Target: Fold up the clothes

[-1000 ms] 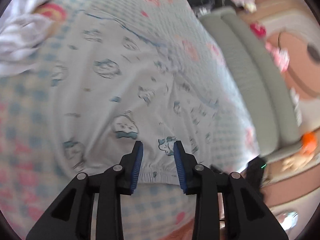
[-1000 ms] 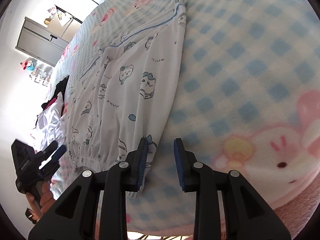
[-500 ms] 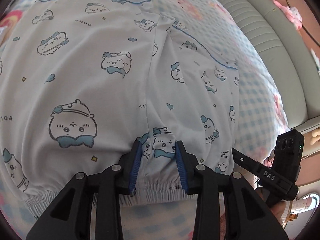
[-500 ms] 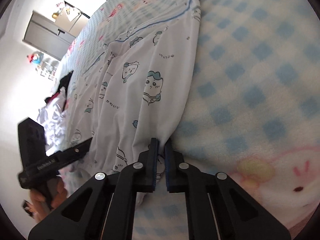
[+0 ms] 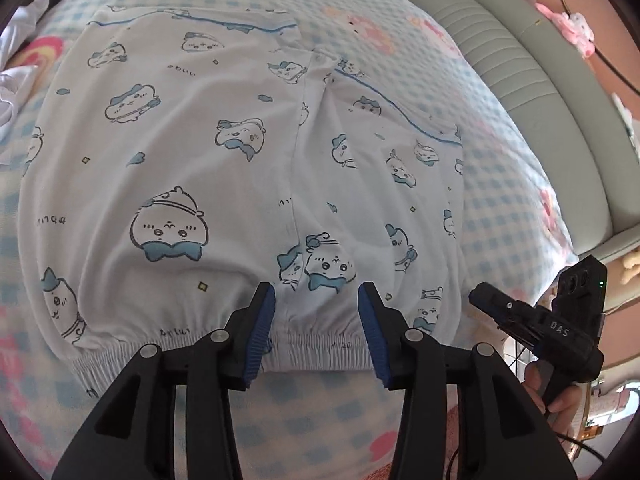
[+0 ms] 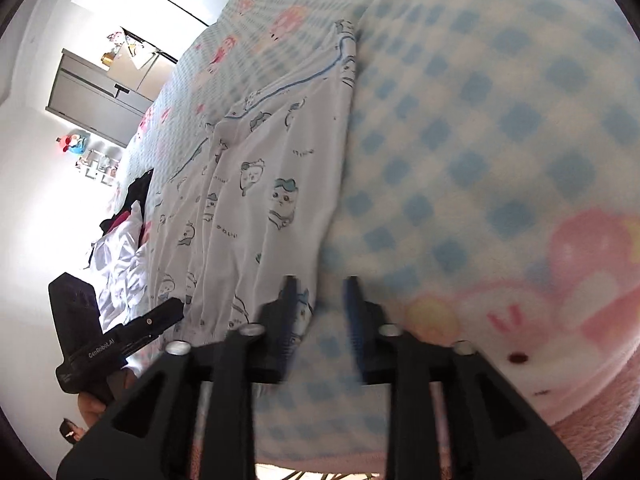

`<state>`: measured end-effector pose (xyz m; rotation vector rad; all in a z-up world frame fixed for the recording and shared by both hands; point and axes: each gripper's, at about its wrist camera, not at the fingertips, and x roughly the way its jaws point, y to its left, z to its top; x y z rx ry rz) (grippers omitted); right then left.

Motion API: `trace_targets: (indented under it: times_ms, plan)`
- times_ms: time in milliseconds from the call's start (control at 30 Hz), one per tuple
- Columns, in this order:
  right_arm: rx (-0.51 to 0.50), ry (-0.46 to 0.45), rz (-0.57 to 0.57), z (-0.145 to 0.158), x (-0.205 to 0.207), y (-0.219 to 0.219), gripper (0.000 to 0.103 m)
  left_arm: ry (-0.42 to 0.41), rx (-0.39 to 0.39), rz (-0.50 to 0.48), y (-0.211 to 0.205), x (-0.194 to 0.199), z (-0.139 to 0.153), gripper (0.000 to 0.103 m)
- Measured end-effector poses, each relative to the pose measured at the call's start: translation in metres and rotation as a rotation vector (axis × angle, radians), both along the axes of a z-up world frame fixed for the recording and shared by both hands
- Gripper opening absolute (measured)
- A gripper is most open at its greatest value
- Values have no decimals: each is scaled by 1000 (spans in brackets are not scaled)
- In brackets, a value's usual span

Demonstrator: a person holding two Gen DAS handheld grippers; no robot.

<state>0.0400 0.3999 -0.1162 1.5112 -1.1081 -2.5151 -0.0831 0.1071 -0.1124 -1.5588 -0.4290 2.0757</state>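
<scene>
- A bed [image 5: 500, 208] under a blue-and-white checked blanket with pink cartoon figures fills both views.
- White shorts [image 5: 224, 176] printed with blue cartoon animals lie spread flat on the blanket, the gathered waistband along the bed's near edge, the leg openings toward its far side.
- A heap of white and dark clothes [image 6: 120, 256] sits further along the bed.
- The left gripper [image 5: 316, 300] hovers over the waistband middle; its fingers have just been opening, with nothing between them.
- The right gripper [image 6: 320, 292] is at the shorts' side edge, near the waistband corner; its fingers have just been opening, gripping nothing.

white cartoon-print shorts [image 5: 224, 184], blue-checked blanket [image 6: 500, 140]
</scene>
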Motion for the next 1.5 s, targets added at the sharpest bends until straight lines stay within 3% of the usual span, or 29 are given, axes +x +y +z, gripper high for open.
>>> trace_targets:
  times_ms: [100, 200, 267, 300, 333, 500, 600, 700, 833, 967, 1033, 1200, 1267, 1467, 1500]
  plan:
    - [-32, -19, 11, -13, -20, -9, 43, 6, -11, -10, 5, 0, 1, 45]
    - [-1, -45, 32, -27, -40, -15, 45, 10, -11, -10, 4, 3, 0, 45]
    - [33, -53, 57, -31, -50, -19, 35, -1, -4, 0, 2, 2, -3, 45]
    - [46, -52, 65, -30, -51, -20, 17, -7, 3, 6, 1, 1, -4, 45]
    - [60, -51, 72, -28, -52, -21, 7, -9, 18, 7, 0, -1, -3, 45]
    - [213, -51, 71, -11, -43, -30, 3, -4, 120, -64, 15, -7, 4, 46]
    - [317, -63, 72, -2, -37, -34, 2, 11, 73, -133, 40, -9, 2, 49]
    - [354, -92, 53, 0, -32, -30, 2, -46, -19, -148, 58, -12, -20, 50]
    - [261, -95, 23, -4, -16, -7, 3, -47, -44, -139, 62, -8, -30, 51]
    - [132, -47, 51, 0, -8, -1, 6, -12, 30, -119, 53, -3, -15, 51]
    - [93, -35, 67, 0, -9, -2, 27, -15, 74, -118, 49, -1, -12, 52]
    - [-26, -25, 52, -9, -24, -3, 31, -8, 88, -138, 50, 3, -8, 53]
    - [-45, -29, 47, -15, -31, -2, 42, -7, 80, -143, 52, 4, -8, 53]
    - [-88, -40, 49, -31, -42, 1, 41, -8, 72, -144, 52, 4, -8, 53]
    - [-87, -34, 56, -31, -44, 0, 31, -12, 73, -141, 52, 4, -9, 53]
